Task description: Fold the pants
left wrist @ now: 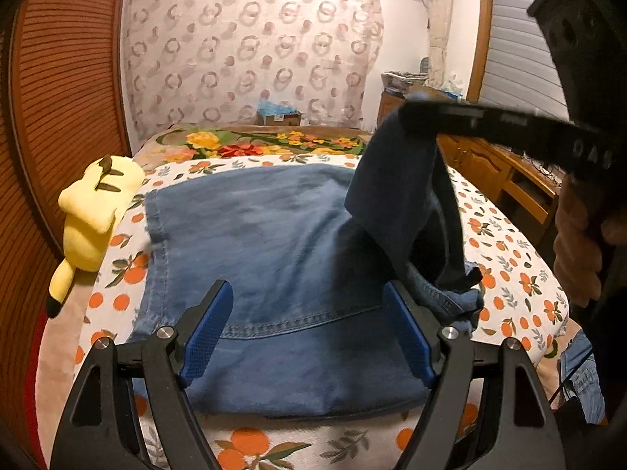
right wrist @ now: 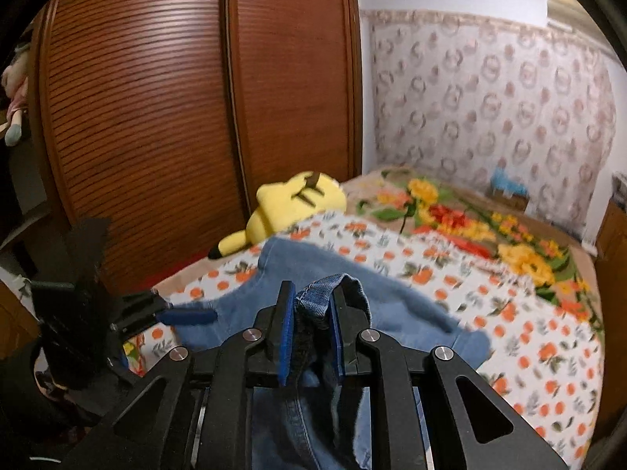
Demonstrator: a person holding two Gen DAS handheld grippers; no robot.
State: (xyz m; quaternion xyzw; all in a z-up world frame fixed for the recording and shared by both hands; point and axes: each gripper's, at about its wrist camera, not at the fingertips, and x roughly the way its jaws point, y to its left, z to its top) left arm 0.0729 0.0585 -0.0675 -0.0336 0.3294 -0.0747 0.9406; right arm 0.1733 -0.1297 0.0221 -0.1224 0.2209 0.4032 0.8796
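Note:
Blue denim pants [left wrist: 266,243] lie spread on the orange-print bedsheet [left wrist: 517,274]. My left gripper [left wrist: 305,329] is open, its blue pads [left wrist: 207,333] wide apart just above the near part of the pants, holding nothing. My right gripper [right wrist: 309,325] is shut on a bunched fold of the pants [right wrist: 313,301] and holds it lifted. In the left wrist view the right gripper [left wrist: 415,109] is up at the right, with the dark lifted denim [left wrist: 399,196] hanging from it. The left gripper [right wrist: 188,315] shows at the left of the right wrist view.
A yellow plush toy [left wrist: 94,211] lies at the bed's left edge beside the brown louvred wardrobe [right wrist: 156,117]. A floral blanket [left wrist: 250,145] covers the far end of the bed. A wooden cabinet [left wrist: 501,180] stands to the right. A patterned curtain [left wrist: 250,51] hangs behind.

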